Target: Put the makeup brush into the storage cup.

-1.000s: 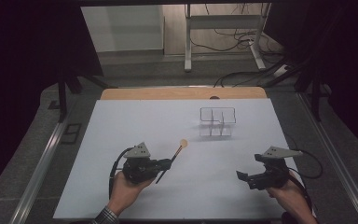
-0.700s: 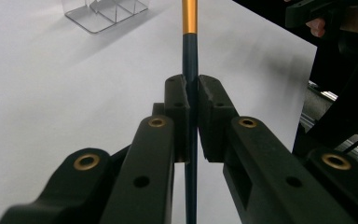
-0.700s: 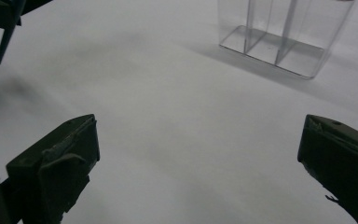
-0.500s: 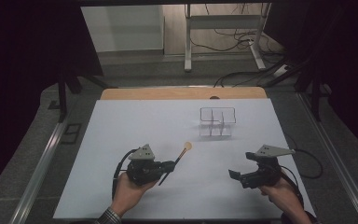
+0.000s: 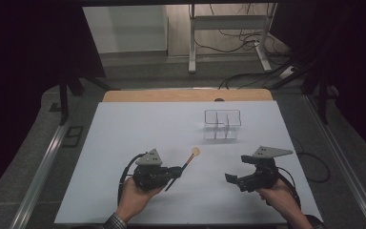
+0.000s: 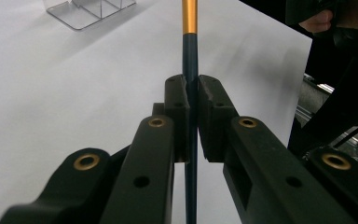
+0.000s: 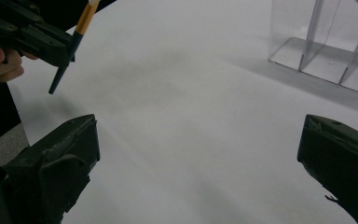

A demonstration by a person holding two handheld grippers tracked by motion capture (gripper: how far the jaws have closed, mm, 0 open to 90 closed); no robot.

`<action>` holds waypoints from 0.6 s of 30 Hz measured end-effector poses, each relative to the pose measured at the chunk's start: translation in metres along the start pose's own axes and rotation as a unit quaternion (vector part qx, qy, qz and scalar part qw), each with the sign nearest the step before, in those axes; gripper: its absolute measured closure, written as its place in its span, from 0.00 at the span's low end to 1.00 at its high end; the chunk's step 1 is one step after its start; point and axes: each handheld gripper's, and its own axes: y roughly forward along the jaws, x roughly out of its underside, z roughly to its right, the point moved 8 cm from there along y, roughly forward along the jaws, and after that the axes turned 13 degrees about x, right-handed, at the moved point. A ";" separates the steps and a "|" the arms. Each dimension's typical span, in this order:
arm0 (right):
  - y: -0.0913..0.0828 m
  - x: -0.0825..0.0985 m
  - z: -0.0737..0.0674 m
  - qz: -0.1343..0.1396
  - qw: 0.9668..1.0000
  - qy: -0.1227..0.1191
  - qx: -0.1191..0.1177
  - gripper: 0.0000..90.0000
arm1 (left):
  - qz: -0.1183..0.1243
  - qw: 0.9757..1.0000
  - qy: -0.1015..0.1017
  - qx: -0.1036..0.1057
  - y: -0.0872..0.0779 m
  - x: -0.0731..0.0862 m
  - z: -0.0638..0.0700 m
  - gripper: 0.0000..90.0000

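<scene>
The left gripper (image 5: pixel 175 171) is clamping a brush (image 5: pixel 188 162), its long axis pointing ahead toward the clear organizer (image 5: pixel 222 125); the right gripper (image 5: pixel 233 179) is waiting wide open alongside.

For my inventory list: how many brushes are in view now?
1. The brush is held in the left gripper, off the white table. The clear organizer looks empty.
</scene>
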 end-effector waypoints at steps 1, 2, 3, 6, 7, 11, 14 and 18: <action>0.000 -0.001 0.000 0.001 1.000 0.000 -0.001 0.00 | 0.000 1.000 0.001 0.001 0.001 0.000 0.000 0.93; 0.001 -0.001 -0.001 0.001 1.000 0.003 -0.003 0.00 | -0.001 1.000 0.001 0.001 0.001 0.000 0.001 0.93; 0.002 -0.002 -0.002 0.003 1.000 0.006 -0.006 0.00 | -0.001 1.000 0.001 0.001 0.002 0.000 0.001 0.93; 0.003 -0.006 -0.004 0.006 1.000 0.016 -0.017 0.00 | -0.002 1.000 0.001 0.001 0.004 0.000 0.001 0.93; 0.004 -0.007 -0.006 0.007 1.000 0.019 -0.021 0.00 | -0.002 1.000 0.001 0.001 0.004 0.000 0.001 0.93; 0.006 -0.009 -0.011 0.010 0.999 0.025 -0.033 0.00 | -0.002 1.000 0.002 0.002 0.006 -0.001 0.003 0.93; 0.009 -0.013 -0.018 0.018 0.998 0.035 -0.050 0.00 | 0.000 1.000 0.003 0.001 0.007 -0.001 0.003 0.93; 0.011 -0.016 -0.023 0.021 0.997 0.043 -0.059 0.00 | -0.002 1.000 0.006 0.000 0.009 -0.002 0.004 0.93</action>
